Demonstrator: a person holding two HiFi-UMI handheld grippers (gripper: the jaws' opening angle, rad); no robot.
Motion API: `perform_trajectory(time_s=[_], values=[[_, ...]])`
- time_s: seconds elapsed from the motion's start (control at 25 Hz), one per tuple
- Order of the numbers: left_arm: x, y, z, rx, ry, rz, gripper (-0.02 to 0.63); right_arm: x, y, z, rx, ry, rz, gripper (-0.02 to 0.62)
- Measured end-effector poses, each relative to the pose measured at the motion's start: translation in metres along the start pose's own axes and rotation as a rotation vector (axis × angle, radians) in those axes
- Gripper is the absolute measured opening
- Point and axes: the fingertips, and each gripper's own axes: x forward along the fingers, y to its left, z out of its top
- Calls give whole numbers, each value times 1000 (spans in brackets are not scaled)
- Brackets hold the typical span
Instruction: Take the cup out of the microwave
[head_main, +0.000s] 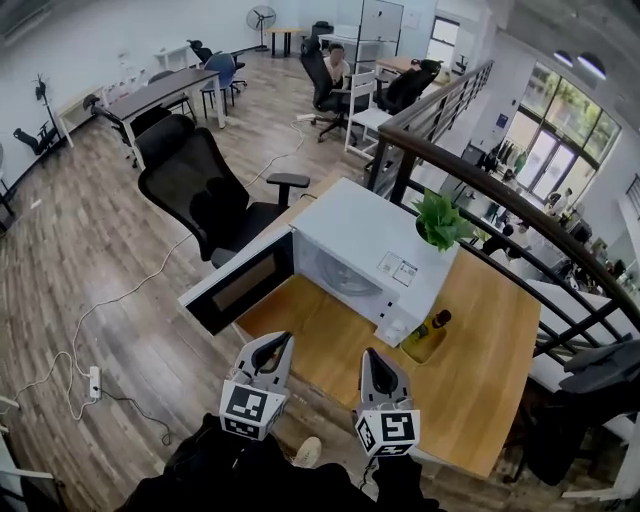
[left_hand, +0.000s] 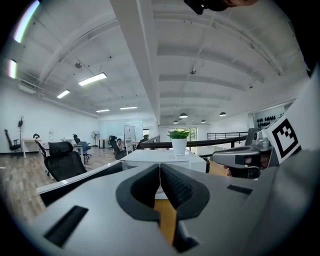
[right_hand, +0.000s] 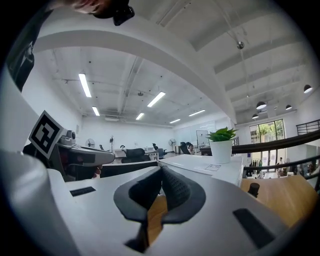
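A white microwave (head_main: 385, 235) stands on a wooden table (head_main: 480, 380), its dark-windowed door (head_main: 240, 285) swung wide open to the left. The pale cavity (head_main: 335, 270) shows, but I cannot make out a cup in it. My left gripper (head_main: 283, 342) and right gripper (head_main: 371, 356) are side by side in front of the microwave, short of it and over the table's near edge. Both point level at it. The left gripper's (left_hand: 160, 169) black pads touch with nothing between them. The right gripper's (right_hand: 160, 172) do too.
A potted plant (head_main: 440, 220) sits on the microwave's top right corner. A dark bottle in a small tray (head_main: 428, 335) stands by its front right corner. A black office chair (head_main: 200, 190) is left of the open door. A railing (head_main: 480, 170) runs behind the table.
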Motion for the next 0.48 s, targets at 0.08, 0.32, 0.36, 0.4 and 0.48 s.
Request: perform_trajectory(time_s=[0.08,0.32,0.36,0.4,0.48], values=[[13,11,-1,0,1,9,26,18,-3,-5,3,8,8,12],[63,45,-18,-2,36,-27,26,79,-19,-21,14,31,-11,12],[73,51,-22,-2,43,-38,26,90,-22,-25,22,38,-20,12],[82,57,-26,-5,51,-45,26,101,-25,-29,31,46,-28,12],[100,70,-34,-20,70,-55,26,122,-30,-39,42,65,-39,12]])
